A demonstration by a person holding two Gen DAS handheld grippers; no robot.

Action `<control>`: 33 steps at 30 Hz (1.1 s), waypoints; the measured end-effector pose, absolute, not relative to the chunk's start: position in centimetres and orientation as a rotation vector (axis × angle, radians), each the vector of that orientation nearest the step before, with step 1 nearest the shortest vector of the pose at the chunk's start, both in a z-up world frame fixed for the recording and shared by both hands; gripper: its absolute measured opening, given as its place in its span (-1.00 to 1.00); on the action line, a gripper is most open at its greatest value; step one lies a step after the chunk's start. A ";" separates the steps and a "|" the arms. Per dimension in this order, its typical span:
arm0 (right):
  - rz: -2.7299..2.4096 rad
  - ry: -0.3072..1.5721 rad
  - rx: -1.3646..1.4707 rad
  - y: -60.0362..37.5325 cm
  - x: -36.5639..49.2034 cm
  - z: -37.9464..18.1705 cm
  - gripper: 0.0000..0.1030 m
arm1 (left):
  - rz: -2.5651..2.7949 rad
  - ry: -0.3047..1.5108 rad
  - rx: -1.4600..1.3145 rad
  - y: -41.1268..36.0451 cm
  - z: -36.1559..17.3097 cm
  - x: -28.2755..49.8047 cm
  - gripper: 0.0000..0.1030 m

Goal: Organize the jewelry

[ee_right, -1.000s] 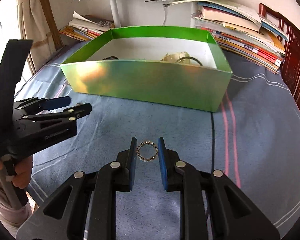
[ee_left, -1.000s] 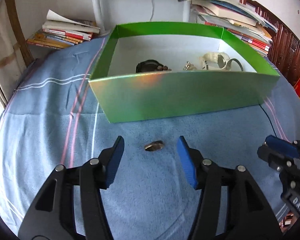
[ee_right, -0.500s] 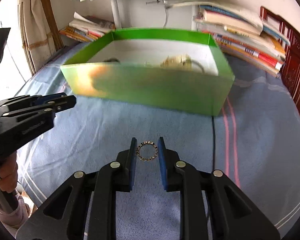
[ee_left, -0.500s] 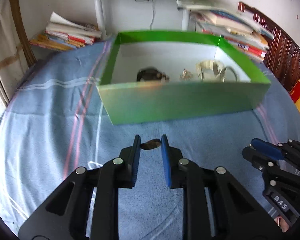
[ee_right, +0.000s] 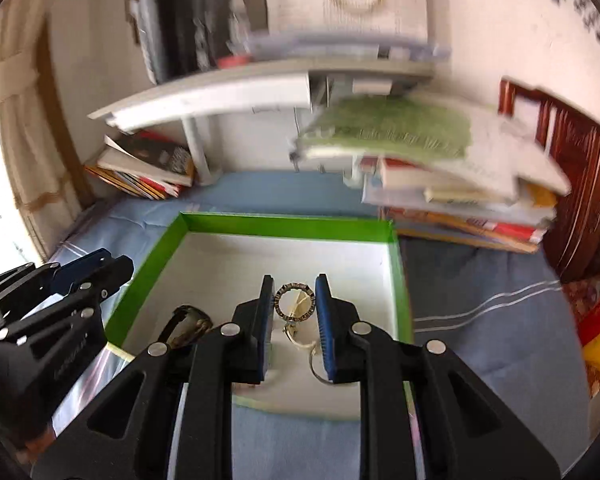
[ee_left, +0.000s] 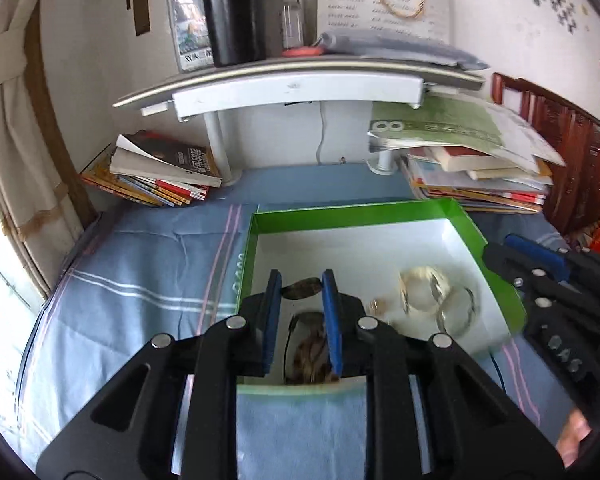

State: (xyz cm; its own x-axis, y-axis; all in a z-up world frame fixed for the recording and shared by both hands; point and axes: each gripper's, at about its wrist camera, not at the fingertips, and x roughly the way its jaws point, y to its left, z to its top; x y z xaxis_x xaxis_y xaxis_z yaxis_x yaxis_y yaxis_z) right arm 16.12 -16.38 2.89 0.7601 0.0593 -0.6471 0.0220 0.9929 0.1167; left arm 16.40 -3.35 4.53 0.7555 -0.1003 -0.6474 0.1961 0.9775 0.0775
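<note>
A green box (ee_left: 476,228) with a white floor stands on the blue cloth; it also shows in the right wrist view (ee_right: 288,222). My left gripper (ee_left: 301,289) is shut on a dark oval bangle (ee_left: 302,290) and holds it above the box's left part. My right gripper (ee_right: 294,299) is shut on a beaded ring bracelet (ee_right: 294,303) above the box's right part. Inside lie a dark beaded bracelet (ee_left: 310,350), pale bangles (ee_left: 424,290) and a silver ring (ee_left: 456,312).
Stacks of books lie at the back left (ee_left: 156,176) and back right (ee_left: 476,176). A white shelf (ee_left: 296,88) on posts stands behind the box. A dark wooden headboard (ee_left: 572,152) is at the right. The blue striped cloth (ee_left: 140,280) surrounds the box.
Both grippers have risen and moved forward over the box, each with its piece. The left gripper closed on the dark bangle and lifted it off the cloth.
</note>
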 end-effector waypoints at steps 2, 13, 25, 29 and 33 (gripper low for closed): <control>0.009 0.766 0.133 -16.2 18.4 1.0 -0.59 | -0.169 0.736 0.143 -3.9 3.5 18.3 -0.59; 0.030 0.814 0.094 -14.5 20.6 -2.4 -0.06 | -0.111 0.883 0.082 -2.9 -1.8 23.2 -0.35; -0.120 0.559 0.085 -17.0 8.6 1.7 0.94 | -0.071 0.592 0.111 -1.4 3.6 12.0 0.76; -0.125 0.549 0.093 -17.2 5.2 1.4 0.94 | -0.064 0.533 0.122 -1.2 4.0 7.9 0.87; -0.148 0.547 0.056 -16.7 4.0 1.3 0.94 | -0.066 0.540 0.103 -0.9 3.8 5.9 0.91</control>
